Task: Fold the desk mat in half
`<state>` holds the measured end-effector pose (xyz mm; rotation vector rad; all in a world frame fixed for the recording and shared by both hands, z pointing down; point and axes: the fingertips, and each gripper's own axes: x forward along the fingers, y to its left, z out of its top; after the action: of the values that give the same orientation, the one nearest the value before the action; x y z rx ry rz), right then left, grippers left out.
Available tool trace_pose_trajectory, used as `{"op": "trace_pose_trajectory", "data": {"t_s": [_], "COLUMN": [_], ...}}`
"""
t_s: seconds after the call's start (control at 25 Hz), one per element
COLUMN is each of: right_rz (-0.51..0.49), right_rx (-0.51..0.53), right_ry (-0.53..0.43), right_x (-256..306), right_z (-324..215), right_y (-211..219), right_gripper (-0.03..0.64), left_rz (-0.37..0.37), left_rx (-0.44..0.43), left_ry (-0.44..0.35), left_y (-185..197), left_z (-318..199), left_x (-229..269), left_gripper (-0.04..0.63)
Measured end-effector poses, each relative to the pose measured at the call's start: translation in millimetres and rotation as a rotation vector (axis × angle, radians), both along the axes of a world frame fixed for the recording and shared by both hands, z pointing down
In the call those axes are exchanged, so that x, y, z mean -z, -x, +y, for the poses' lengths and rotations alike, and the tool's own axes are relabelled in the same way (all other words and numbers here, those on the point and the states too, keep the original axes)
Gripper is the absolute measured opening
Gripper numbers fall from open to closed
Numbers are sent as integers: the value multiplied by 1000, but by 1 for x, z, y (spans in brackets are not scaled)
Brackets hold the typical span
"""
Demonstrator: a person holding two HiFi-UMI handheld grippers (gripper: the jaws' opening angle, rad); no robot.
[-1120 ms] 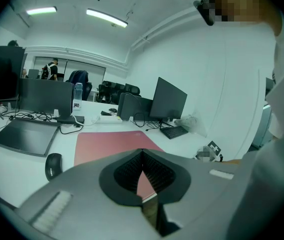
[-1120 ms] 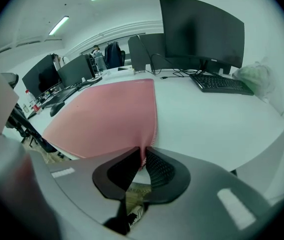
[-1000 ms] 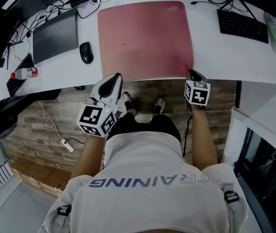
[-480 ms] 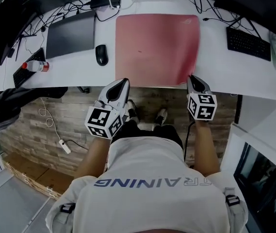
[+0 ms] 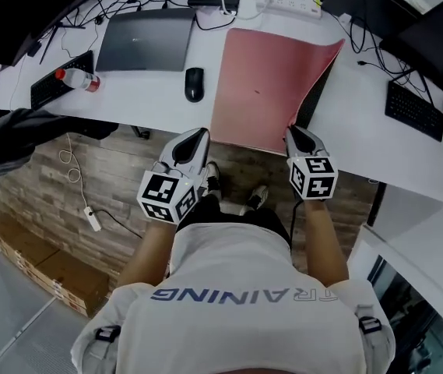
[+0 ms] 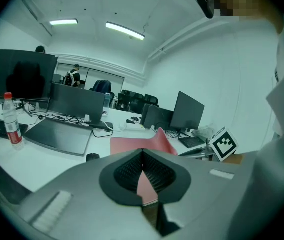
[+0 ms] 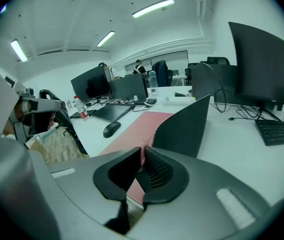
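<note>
1. Since the earlier frame, the desk mat (image 5: 256, 92) has come up along its right edge. It lay flat on the white desk (image 5: 143, 104) then, and now that side stands tilted, with its black underside facing right.
2. Its pink left part lies flat in the upper middle of the head view, reaching from the desk's front edge almost to the power strip (image 5: 290, 4) at the top.
3. The right gripper (image 5: 293, 131) pinches the mat's near right corner. In the right gripper view the stitched edge runs up between the pressed pads.
4. The left gripper (image 5: 198, 133) sits at the desk's front edge, just left of the mat's near left corner. Its fingertips are pressed together with nothing between them.
5. A black mouse (image 5: 195, 83) lies just left of the mat, with a dark tablet (image 5: 145, 40) further to the upper left. A bottle (image 5: 75, 79) lies near the left edge, and a keyboard (image 5: 413, 109) sits at the right.
</note>
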<state>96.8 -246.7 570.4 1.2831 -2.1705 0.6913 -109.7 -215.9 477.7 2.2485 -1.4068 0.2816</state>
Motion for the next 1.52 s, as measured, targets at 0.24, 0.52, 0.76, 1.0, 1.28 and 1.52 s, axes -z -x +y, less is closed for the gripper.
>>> {"op": "trace_pose_trajectory", "data": {"t_s": [0.24,0.52,0.76,1.0,1.28,1.52], "right_rz": [-16,-31,-15,-10,-118,-183], "right_rx": [121,204,267,278,222,68], "right_ry": [39,104,160,181,68,-126], "right_x": [-11,-37,-57,-71,-42,23], "right_z": [-3,7,22,30,30,17], "right_y": [67,132,174,189,166,101], "right_gripper": [43,46,46,51,115,20], "left_rz": [-22,-38,-40,-37,-23,-11], "left_rx": [83,132,157,162,137,74], "left_ry": [-1,3,-3,-9,-29,-102], "left_y": [57,107,140,154,144,106], "left_z": [5,14,20,26,30,25], "left_x": [0,-5,-4,-5,2,29], "left_gripper": [2,2,2,2,2,2]}}
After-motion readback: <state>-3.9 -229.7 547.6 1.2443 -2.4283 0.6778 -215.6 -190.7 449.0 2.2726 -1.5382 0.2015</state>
